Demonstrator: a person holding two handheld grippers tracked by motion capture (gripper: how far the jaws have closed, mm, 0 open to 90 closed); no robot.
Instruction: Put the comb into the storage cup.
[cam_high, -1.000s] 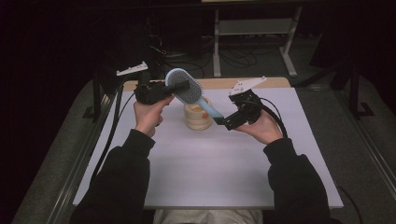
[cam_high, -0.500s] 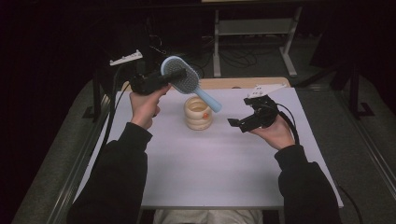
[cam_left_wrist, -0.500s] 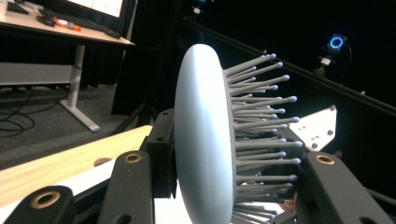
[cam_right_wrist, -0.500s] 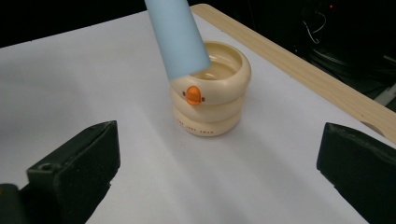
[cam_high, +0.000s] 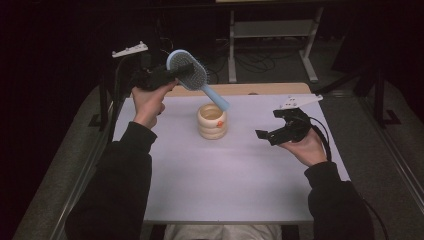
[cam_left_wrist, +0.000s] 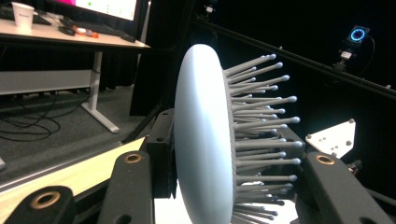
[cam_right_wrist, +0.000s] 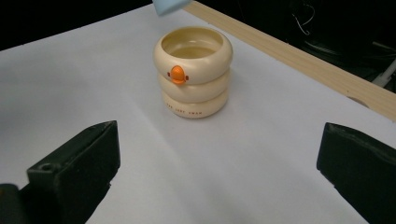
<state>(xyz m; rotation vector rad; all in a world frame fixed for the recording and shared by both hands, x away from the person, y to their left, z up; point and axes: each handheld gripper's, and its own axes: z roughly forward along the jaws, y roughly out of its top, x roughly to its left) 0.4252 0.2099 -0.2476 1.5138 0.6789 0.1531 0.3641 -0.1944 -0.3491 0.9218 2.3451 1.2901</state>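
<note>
A white table sheet with a bare wooden far edge lies open around a cream ringed cup, whose small red lettering is too small to read. The left gripper clamps a light-blue hairbrush by its head, handle slanting down over the cup. The right gripper hangs spread wide and empty, right of the cup and well apart.

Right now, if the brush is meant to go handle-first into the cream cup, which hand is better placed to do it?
Left, probably. The left gripper is shut on the blue hairbrush, whose handle already slants down toward the cream cup. The right gripper is open, holding nothing, off to the cup's side.
</note>
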